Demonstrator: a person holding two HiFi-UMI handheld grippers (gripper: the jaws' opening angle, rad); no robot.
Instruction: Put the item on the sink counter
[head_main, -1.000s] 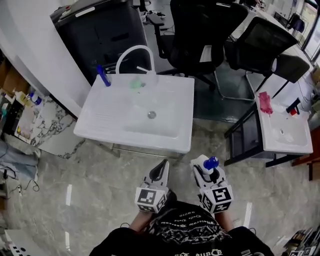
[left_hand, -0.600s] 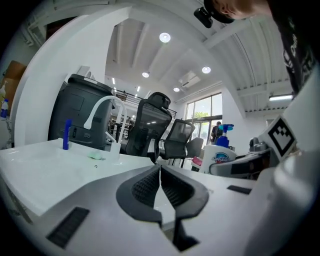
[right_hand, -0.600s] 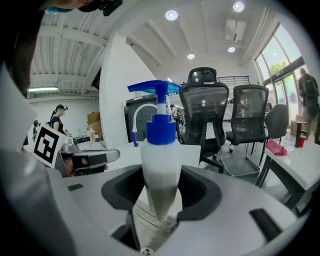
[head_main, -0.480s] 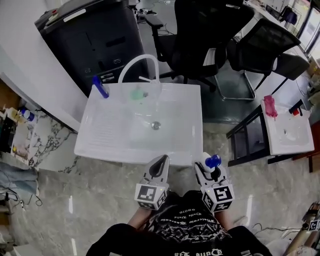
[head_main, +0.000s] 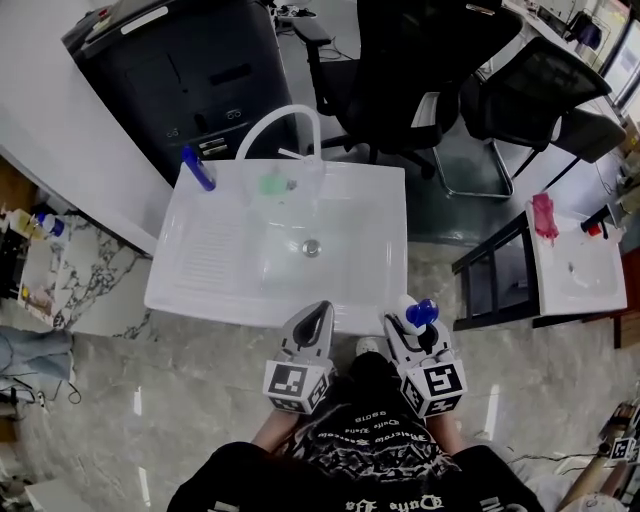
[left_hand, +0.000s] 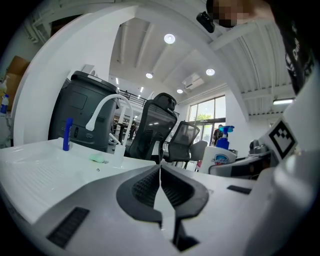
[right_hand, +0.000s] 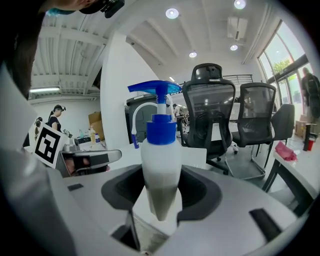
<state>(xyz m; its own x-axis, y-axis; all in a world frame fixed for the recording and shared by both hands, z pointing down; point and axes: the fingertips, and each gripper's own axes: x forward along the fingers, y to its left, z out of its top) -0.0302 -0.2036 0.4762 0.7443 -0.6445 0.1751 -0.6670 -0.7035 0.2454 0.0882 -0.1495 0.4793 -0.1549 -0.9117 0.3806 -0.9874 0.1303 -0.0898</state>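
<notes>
A white pump bottle (head_main: 412, 318) with a blue pump head stands upright between the jaws of my right gripper (head_main: 404, 324), which is shut on its body. In the right gripper view the bottle (right_hand: 161, 160) fills the middle, pinched by both pads. My left gripper (head_main: 318, 314) is shut with nothing in it; its pads meet at the tip in the left gripper view (left_hand: 160, 172). Both tips reach the front edge of the white sink counter (head_main: 195, 275). The bottle (left_hand: 220, 156) also shows at the right of the left gripper view.
On the counter are a curved white faucet (head_main: 283, 125), a blue upright item (head_main: 197, 168), a green soap (head_main: 272, 185) and the basin drain (head_main: 311, 247). Behind stand a black cabinet (head_main: 190, 70) and office chairs (head_main: 430, 70). A second sink (head_main: 580, 270) with a pink cloth (head_main: 545, 215) is at the right.
Both grippers have come forward to the sink counter's front edge, side by side. The bottle stays in the right gripper; the left stays shut.
</notes>
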